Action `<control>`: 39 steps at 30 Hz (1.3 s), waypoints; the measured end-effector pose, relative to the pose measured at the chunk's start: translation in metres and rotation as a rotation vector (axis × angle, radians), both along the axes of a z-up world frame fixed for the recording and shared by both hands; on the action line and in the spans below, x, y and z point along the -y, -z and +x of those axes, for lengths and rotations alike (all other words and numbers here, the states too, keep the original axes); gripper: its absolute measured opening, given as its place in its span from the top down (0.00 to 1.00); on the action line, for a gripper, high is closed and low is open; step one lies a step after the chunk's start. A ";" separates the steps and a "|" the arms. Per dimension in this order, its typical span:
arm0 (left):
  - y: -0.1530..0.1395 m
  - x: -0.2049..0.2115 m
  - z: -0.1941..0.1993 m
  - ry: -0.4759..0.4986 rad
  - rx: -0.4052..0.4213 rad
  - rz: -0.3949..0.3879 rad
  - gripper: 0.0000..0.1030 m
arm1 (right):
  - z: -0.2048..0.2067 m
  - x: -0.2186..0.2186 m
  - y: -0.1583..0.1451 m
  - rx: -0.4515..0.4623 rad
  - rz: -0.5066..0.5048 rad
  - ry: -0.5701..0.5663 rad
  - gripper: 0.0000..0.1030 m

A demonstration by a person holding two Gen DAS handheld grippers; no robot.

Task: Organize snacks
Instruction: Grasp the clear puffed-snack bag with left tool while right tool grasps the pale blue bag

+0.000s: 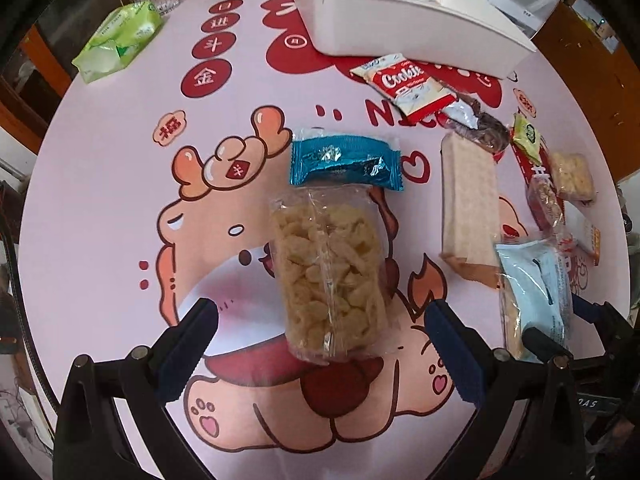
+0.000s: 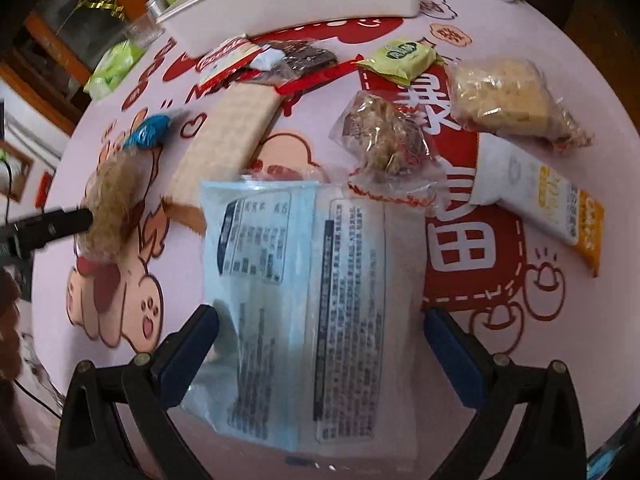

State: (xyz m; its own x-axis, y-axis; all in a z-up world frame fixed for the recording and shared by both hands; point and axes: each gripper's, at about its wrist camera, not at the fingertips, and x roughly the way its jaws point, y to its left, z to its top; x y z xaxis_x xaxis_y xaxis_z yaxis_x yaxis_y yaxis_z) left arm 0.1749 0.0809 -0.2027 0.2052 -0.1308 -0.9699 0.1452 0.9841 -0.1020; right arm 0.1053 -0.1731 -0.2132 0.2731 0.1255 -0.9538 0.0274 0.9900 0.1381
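Left gripper (image 1: 320,344) spread wide, pointing steeply down, pads clear on either side of a clear-wrapped puffed-rice snack bar (image 1: 330,280) lying flat between them, not pinched. Just beyond that bar's far end, touching it, a teal foil packet (image 1: 344,162); bare pink tablecloth (image 1: 100,208) to the left of the left pad, roomy out to the round table's rim. Off the right pad, a long wafer block (image 1: 470,204) and a pale blue packet (image 1: 536,284). Farther ahead, a white storage bin (image 1: 384,12) with a red cookie packet (image 1: 404,84) against its near wall. Right gripper (image 2: 320,348) likewise gaping, straddling the pale blue packet (image 2: 316,300), pads apart from its edges. Ahead and right of it, crowded: a clear bag of nut brittle (image 2: 384,140), a pale crumbly cake (image 2: 508,100), a white-and-orange bar (image 2: 536,200), a green sachet (image 2: 400,56). Left, blurred, probably the other gripper's finger (image 2: 52,224) at the puffed bar.
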 end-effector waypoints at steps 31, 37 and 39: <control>0.046 0.005 0.024 -0.122 -0.077 0.089 0.00 | 0.037 -0.060 0.019 -0.116 -0.172 -0.064 0.00; 0.033 0.027 0.013 -0.068 -0.048 0.086 0.33 | 0.026 -0.062 0.014 -0.090 -0.161 -0.091 0.09; 0.029 0.037 0.009 -0.031 -0.038 0.087 0.43 | 0.023 -0.060 0.011 -0.085 -0.160 -0.098 0.10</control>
